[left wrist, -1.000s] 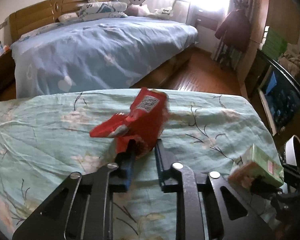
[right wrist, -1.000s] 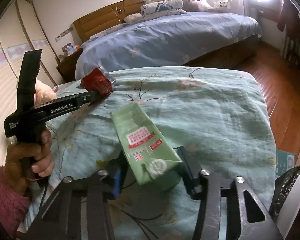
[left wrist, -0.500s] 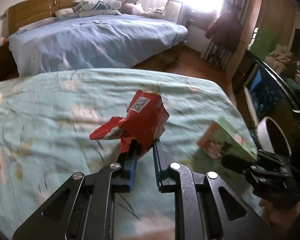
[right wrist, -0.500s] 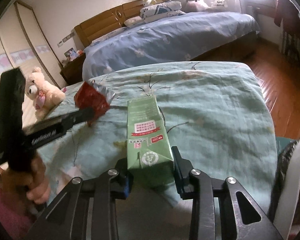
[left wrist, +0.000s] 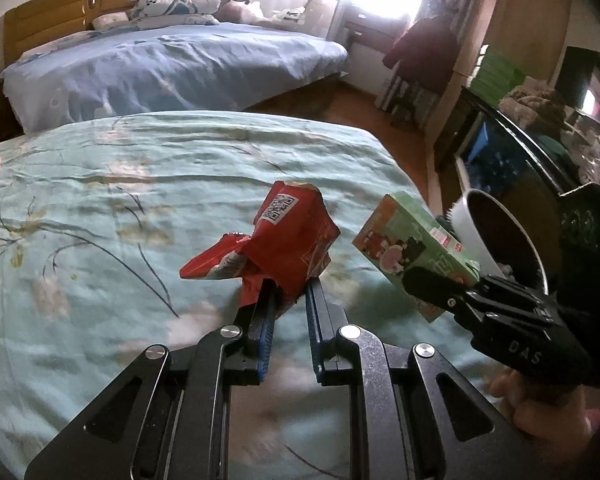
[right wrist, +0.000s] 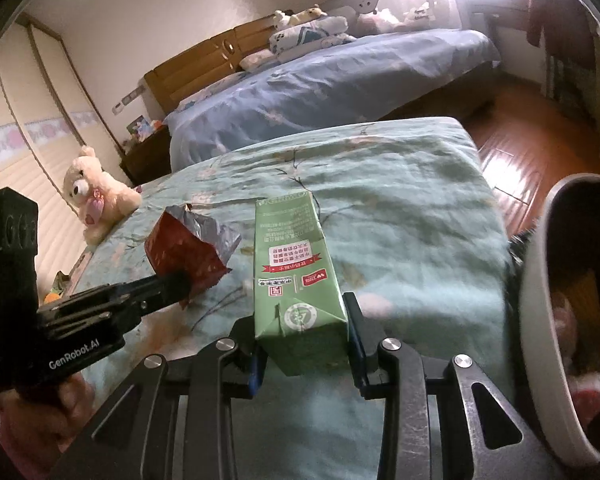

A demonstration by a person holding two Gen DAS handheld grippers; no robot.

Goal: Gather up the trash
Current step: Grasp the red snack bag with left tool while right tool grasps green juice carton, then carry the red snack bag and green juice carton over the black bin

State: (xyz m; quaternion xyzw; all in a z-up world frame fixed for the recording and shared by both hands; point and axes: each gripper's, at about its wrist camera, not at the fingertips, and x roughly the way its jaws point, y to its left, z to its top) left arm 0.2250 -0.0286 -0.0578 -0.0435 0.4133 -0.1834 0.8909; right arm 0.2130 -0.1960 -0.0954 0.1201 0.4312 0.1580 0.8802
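We pinch the red wrapper (left wrist: 288, 240) in our left tongs (left wrist: 290, 300) and the green carton (right wrist: 296, 280) in our right tongs (right wrist: 302, 344), both lifted off the bed (right wrist: 420, 200), and we must drop them in the white bin (right wrist: 540, 320) at the near right.

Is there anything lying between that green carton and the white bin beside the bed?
Nothing solid: in the right wrist view only bare floral bedspread shows between the green carton and the white bin.
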